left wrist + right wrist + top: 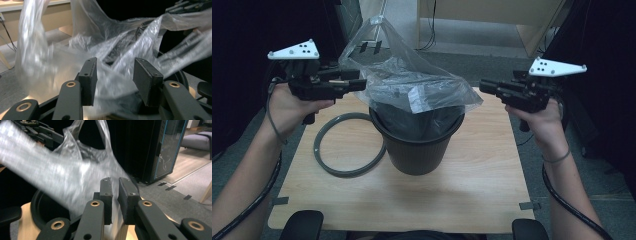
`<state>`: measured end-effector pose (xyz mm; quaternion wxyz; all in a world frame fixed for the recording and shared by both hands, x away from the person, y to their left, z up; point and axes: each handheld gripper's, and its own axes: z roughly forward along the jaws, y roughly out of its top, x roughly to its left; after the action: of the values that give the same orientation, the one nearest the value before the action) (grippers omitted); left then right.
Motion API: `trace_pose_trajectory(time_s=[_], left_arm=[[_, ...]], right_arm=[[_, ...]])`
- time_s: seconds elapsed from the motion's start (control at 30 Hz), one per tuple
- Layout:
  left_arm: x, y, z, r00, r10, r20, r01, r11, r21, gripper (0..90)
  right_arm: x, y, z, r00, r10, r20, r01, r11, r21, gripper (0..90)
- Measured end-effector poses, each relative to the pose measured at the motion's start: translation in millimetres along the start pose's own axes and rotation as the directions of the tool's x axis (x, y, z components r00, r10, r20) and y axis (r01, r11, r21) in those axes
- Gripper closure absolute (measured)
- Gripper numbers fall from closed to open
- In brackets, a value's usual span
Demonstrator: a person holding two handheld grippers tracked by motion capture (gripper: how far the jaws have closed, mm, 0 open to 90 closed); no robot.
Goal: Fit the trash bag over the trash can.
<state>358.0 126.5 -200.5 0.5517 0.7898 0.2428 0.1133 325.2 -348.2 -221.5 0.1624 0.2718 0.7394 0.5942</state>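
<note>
Left claw (pixel 357 80): jaws spread in the left gripper view, with clear film loose between the pads and not visibly pinched; raised beside the bag's left edge.
Right claw (pixel 484 86): jaws almost pressed together, a thin slit left between the pads; the right gripper view shows blurred film just in front of and left of them, and I cannot tell whether any is caught.
Plastic bag (pixel 412 80): between the two claws, clear and crumpled, its top edge billowing up above them, its lower part hanging down into the bin.
Bin (pixel 417 145): below and between both claws, dark, upright on the surface (pixel 492 180), with the bag's bottom inside its mouth.
Ring (pixel 349 145): grey hoop lying flat under the left claw, touching the bin's left side, off the rim.
Done, as I judge it: the bag is in the bin and partly opened.
Left: the bag's mouth is not yet folded over the rim all round, and the ring is not yet pressed on to clamp it.
</note>
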Motion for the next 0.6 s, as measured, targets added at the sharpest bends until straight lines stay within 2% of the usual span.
trace_pose_trajectory(time_s=[0.13,0.27,0.4,0.43,0.53,0.6], left_arm=[[2.2,13.1,14.1,1.0,0.005,-0.002,-0.005,0.9999,0.014,55.5],[7.2,17.6,29.8,1.0,-0.005,0.001,0.005,0.9988,0.049,60.2],[8.1,24.0,39.5,1.0,0.007,-0.007,-0.006,0.998,0.063,68.5],[8.4,26.7,40.4,0.9999,0.01,-0.011,-0.009,0.9984,0.056,68.7],[13.1,34.6,40.4,0.9998,-0.017,0.007,0.017,0.9997,0.019,67.7],[15.4,34.5,43.8,1.0,-0.007,-0.006,0.008,0.999,0.043,67.8]], right_arm=[[-1.3,21.7,21.6,0.9996,-0.009,-0.026,0.008,1.0,-0.004,81.2],[-1.6,34.6,47.1,0.9961,-0.03,-0.083,0.032,0.9991,0.026,79.7],[0.7,41.7,68.3,0.9894,-0.065,-0.13,0.074,0.995,0.066,77.0],[1.9,42.7,72.5,0.9883,-0.072,-0.134,0.082,0.9938,0.076,76.9],[5.6,43.6,82.1,0.9859,-0.076,-0.149,0.092,0.9902,0.105,76.0],[8.2,41.7,85.9,0.9844,-0.08,-0.157,0.099,0.9883,0.116,75.8]])
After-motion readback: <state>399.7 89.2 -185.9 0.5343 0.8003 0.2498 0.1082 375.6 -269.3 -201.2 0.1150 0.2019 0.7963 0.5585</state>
